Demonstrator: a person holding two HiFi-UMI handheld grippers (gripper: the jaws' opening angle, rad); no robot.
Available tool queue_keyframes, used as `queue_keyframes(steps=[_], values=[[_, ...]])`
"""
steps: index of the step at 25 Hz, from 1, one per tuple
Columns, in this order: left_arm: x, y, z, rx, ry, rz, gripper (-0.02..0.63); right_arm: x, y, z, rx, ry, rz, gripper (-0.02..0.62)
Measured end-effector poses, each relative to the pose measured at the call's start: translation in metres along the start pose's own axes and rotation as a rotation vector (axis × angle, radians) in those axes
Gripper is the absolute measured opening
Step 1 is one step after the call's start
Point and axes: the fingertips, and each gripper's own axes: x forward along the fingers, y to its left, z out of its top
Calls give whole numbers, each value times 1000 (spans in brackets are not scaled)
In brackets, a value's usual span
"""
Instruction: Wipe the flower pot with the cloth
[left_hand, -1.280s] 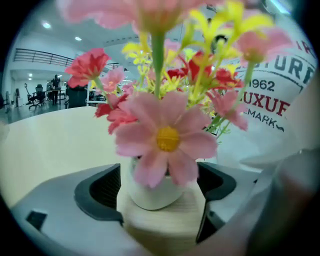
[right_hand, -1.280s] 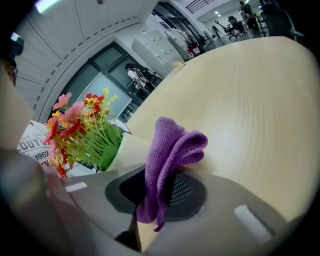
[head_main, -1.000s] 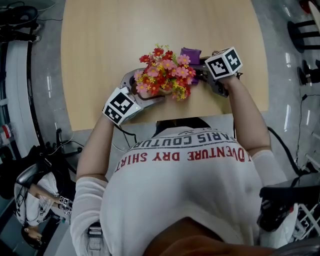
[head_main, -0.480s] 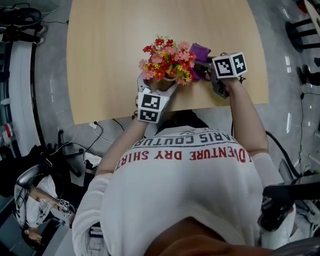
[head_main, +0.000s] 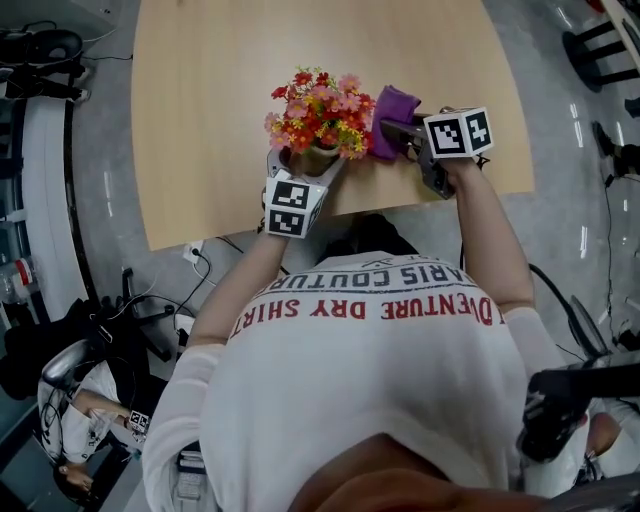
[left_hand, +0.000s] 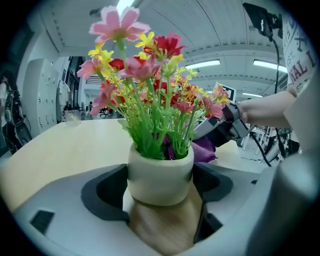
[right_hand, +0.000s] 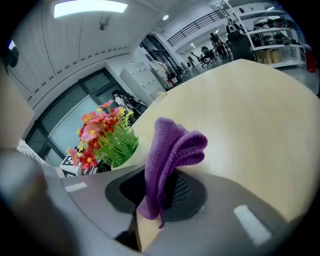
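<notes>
A cream flower pot (head_main: 322, 152) with red, pink and yellow flowers (head_main: 315, 105) stands near the table's front edge. My left gripper (head_main: 308, 166) reaches in from the near side. Its jaws have just been closing, and in the left gripper view both dark pads (left_hand: 107, 187) lie against the sides of the flower pot (left_hand: 160, 172). My right gripper (head_main: 402, 130) sits just right of the flowers, shut on a folded purple cloth (head_main: 392, 105). In the right gripper view the cloth (right_hand: 172, 147) sticks up from between the jaws, with the flowers (right_hand: 102, 132) to its left.
The light wooden table (head_main: 220, 120) ends close behind the pot toward me, with its right corner beside my right hand. Grey floor surrounds it, with cables and equipment (head_main: 40, 50) at the left and chair bases (head_main: 595, 40) at the upper right.
My left gripper has swung from the pot's left side round to its near side, with the pot still between its jaws. The right gripper has lifted the cloth a little, beside the flowers.
</notes>
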Motion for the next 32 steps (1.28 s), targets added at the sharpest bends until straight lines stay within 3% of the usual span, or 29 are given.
queue_keyframes(steps=[4, 8, 12, 15, 19, 26, 32], values=[[-2, 5, -2, 47, 31, -90, 414, -2, 2, -1, 0, -5, 7, 64], [-10, 7, -7, 138, 72, -234, 413, -3, 7, -4, -5, 5, 23, 64], [-21, 7, -13, 230, 132, -373, 413, -3, 17, -13, -23, 57, 70, 64], [-25, 8, -18, 287, 177, -435, 412, 2, 30, -17, -59, 100, 115, 64], [-27, 5, -20, 325, 205, -473, 411, 6, 46, -11, -106, 124, 166, 64], [-28, -2, -12, 322, 203, -479, 411, 18, 61, 0, -174, 199, 214, 64], [-37, 5, -18, 323, 193, -475, 411, 41, 55, -14, -186, 257, 169, 63]])
